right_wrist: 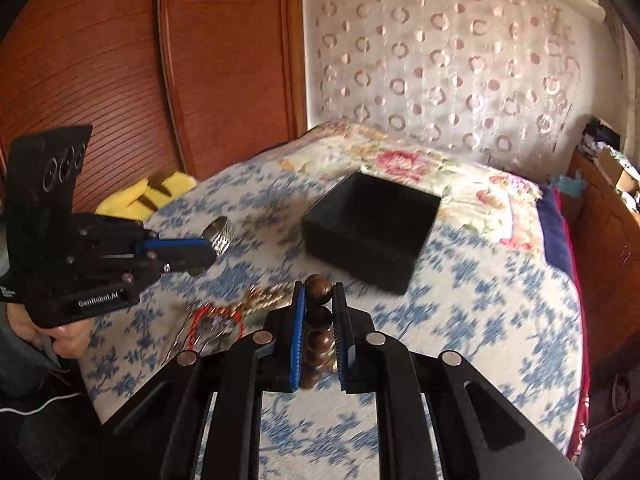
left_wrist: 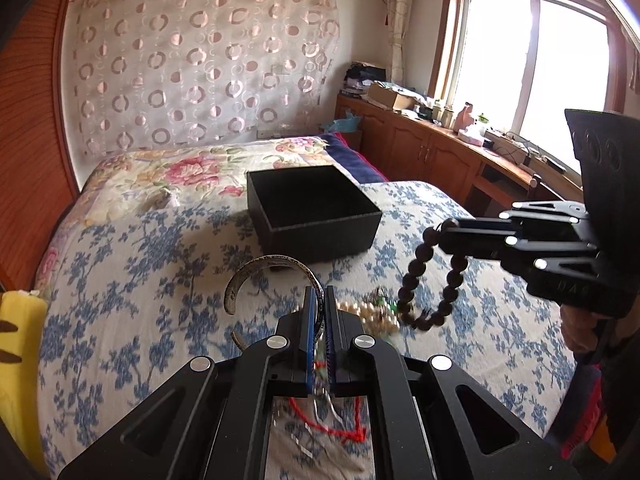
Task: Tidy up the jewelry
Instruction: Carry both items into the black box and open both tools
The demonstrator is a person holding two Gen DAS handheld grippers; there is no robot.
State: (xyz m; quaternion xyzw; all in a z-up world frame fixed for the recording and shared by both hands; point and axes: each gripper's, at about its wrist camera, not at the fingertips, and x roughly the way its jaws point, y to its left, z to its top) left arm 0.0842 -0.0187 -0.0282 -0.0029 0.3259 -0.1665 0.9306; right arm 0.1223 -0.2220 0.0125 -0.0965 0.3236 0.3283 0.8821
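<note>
The bed (left_wrist: 120, 280) in its blue-flowered quilt spreads under both my grippers, with the wooden wardrobe (right_wrist: 100, 60) close along its left side and the low cabinets (left_wrist: 432, 148) under the window to the right. The open black box (left_wrist: 312, 216) sits mid-bed ahead of me, its rim clear on every side and bare quilt all around it. A yellow cushion (right_wrist: 148, 196) lies at the bed's left edge, well apart from the box. My right gripper (right_wrist: 319, 308) is pinched on the dark wooden bead bracelet (left_wrist: 432, 280), which hangs off the quilt to the right of the box. My left gripper (left_wrist: 319, 312) is pressed together on the silver cuff bangle (left_wrist: 256, 280), held up just short of the box. Between them, on the quilt, lie the pearl strand (left_wrist: 376, 312) and a red cord (right_wrist: 218, 320), touching.
</note>
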